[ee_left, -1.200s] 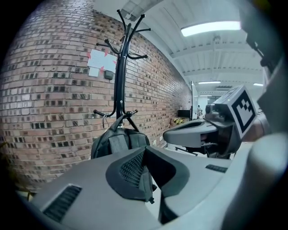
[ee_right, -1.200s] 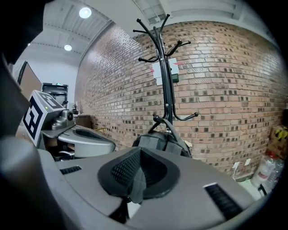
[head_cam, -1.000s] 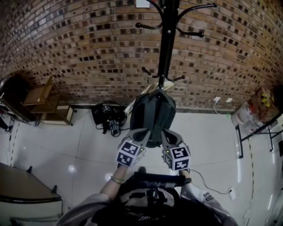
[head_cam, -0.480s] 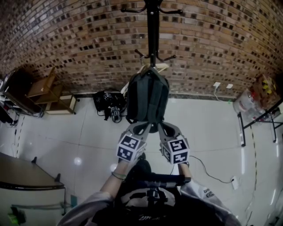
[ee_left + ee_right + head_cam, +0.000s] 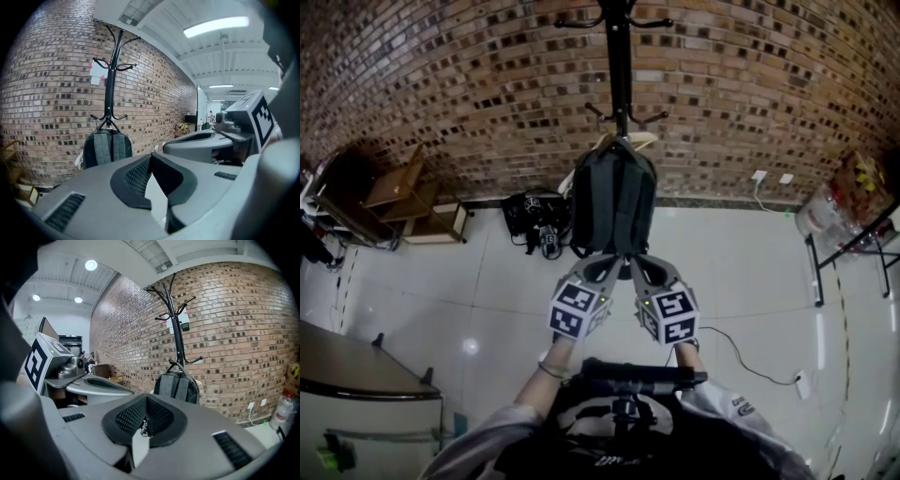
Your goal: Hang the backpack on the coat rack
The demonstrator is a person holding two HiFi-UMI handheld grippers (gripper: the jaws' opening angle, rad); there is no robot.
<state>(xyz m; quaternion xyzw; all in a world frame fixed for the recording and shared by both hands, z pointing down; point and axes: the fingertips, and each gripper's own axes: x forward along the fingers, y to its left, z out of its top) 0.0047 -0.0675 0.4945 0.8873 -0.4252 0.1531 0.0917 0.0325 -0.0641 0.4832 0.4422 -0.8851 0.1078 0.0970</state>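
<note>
From the head view, the dark grey fabric backpack [image 5: 614, 202] hangs at the centre of the frame from one of the lower hooks of the black metal coat rack [image 5: 619, 66]. The rack stands against the red-brown brick wall [image 5: 441, 84]. Below the pack, the left gripper [image 5: 602, 270] and right gripper [image 5: 642, 267] sit side by side, tips angled toward each other, with their marker cubes nearer the person. A heap of black equipment [image 5: 534, 225] lies on the glossy white tiled floor [image 5: 741, 281], left of the pack.

In the left gripper view, the left gripper's [image 5: 149, 161] jaws are pressed together at the tips, with nothing between them. The backpack [image 5: 107, 147] hangs left of centre, well apart from the jaws, straps facing outward. The rack's pole [image 5: 109, 79] rises above it.

In the right gripper view, the right gripper's [image 5: 146, 401] jaws likewise meet at the tips and are empty. The backpack [image 5: 177, 386] hangs just right of centre on the rack [image 5: 176, 324], clear of the jaws. Its top loop is up by the lower hooks.
</note>
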